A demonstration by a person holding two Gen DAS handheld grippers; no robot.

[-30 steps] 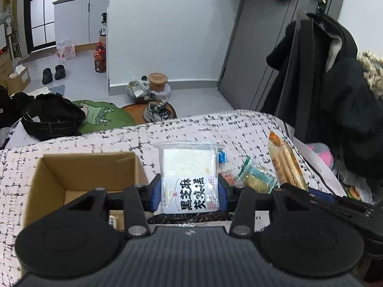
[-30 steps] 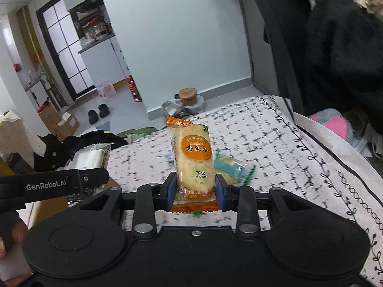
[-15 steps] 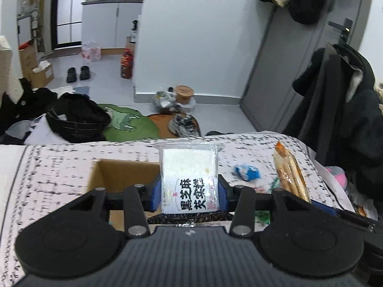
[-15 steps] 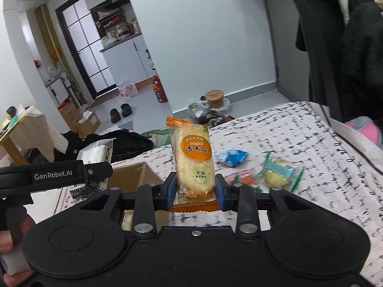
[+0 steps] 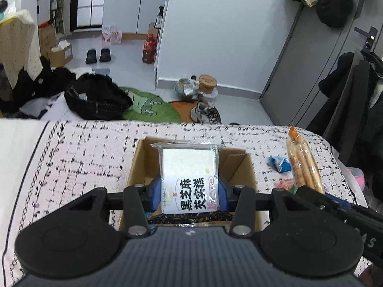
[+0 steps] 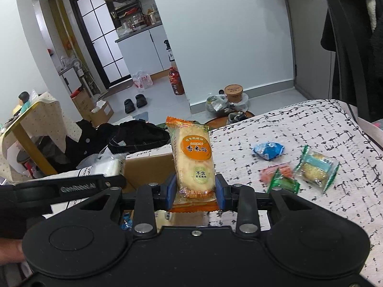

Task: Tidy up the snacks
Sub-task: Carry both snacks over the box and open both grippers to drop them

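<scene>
1. Cardboard is the landmark: an open cardboard box [image 5: 191, 167] sits on the patterned bed cover [image 5: 71, 167], and both hands are carrying snacks toward it.
2. Left gripper [image 5: 189, 196] has its jaws clamped on a white sesame-cake packet [image 5: 189, 179], held upright right over the box's open top. That one looks ready to be let go into the box.
3. Right gripper [image 6: 194, 191] has its jaws closed on an orange rice-cracker packet [image 6: 192, 160], also upright, just to the right of the box; in the left wrist view the same packet [image 5: 302, 165] pokes up beside the box's right wall.
4. What's done? Hard to call. At least one wrapped item [image 6: 167, 216] and a bit of blue wrapper seem to lie low down by the box, under the right gripper, but the grippers hide most of the inside.
5. What's left? Plenty, to the right of the box: a blue wrapper [image 6: 268, 150], a pink packet [image 6: 275, 171], a green packet [image 6: 284, 184] and a clear cookie packet [image 6: 316, 167] lie loose on the cover.
6. My read: two snacks in transit, four waiting, so roughly the middle of the job.
</scene>
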